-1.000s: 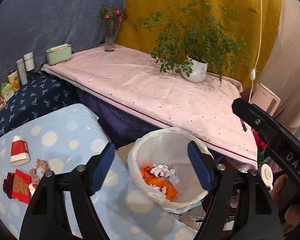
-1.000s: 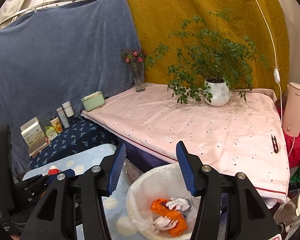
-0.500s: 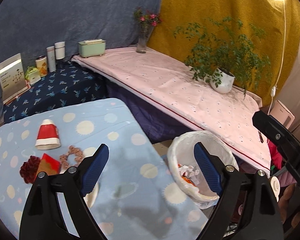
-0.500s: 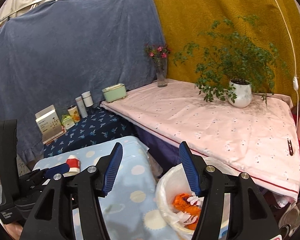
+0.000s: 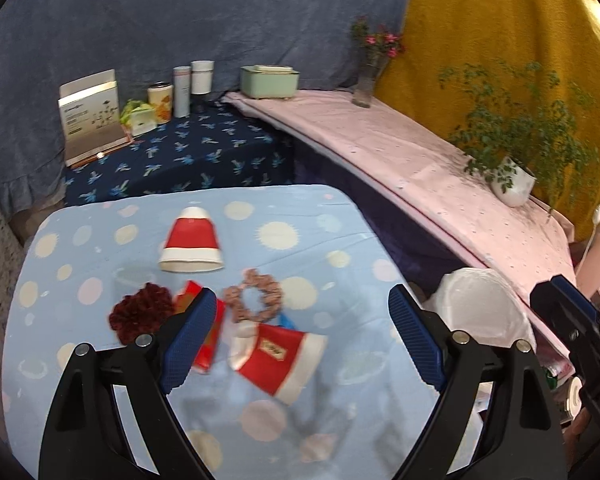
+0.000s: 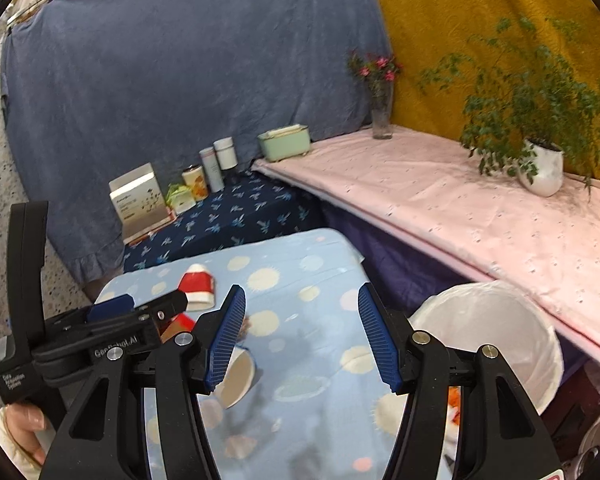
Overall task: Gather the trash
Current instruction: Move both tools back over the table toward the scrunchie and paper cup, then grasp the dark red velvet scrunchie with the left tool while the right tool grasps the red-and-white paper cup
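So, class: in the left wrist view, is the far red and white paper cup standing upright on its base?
No: the far paper cup lies on its side on the blue spotted cloth.

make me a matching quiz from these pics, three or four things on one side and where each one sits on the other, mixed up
Things:
1. potted plant
2. lying paper cup
3. white box
4. trash bin

Places:
A. on the dark blue flowered cloth
B. on the pink cloth
C. beside the light blue dotted cloth, below the pink cloth's edge
D. on the light blue dotted cloth

Pairs: 1-B, 2-D, 3-A, 4-C
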Demonstrator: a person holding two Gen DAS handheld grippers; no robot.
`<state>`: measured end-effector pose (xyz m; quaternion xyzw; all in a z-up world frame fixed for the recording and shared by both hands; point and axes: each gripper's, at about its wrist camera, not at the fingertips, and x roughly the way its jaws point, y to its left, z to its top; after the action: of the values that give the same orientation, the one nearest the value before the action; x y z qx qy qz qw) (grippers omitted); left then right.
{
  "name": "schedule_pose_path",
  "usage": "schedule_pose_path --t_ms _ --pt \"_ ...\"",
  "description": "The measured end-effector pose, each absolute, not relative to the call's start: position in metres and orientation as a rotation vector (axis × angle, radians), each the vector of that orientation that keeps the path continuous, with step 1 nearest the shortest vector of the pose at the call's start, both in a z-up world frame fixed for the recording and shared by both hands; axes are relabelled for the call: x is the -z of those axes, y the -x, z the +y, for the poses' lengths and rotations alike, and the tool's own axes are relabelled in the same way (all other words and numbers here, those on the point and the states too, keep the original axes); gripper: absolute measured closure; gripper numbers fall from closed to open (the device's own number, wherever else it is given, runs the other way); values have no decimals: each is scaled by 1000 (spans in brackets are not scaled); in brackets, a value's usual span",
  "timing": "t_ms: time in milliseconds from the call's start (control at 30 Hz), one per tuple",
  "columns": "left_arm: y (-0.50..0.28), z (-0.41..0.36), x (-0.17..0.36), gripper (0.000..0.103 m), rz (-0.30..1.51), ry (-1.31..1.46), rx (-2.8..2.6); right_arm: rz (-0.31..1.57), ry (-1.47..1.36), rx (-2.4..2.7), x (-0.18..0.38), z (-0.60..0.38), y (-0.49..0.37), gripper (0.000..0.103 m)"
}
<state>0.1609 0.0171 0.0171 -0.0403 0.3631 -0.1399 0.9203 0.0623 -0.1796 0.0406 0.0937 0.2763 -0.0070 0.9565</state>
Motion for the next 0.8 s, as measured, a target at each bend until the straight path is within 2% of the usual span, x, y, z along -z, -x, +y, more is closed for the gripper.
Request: schedule_pose_path --t_ms 433,800 --pt "-186 127 36 19 827 111 83 751 -176 -78 40 -107 -96 46" --pt "-213 174 86 19 918 152 4 861 -167 -87 88 -84 -119 46"
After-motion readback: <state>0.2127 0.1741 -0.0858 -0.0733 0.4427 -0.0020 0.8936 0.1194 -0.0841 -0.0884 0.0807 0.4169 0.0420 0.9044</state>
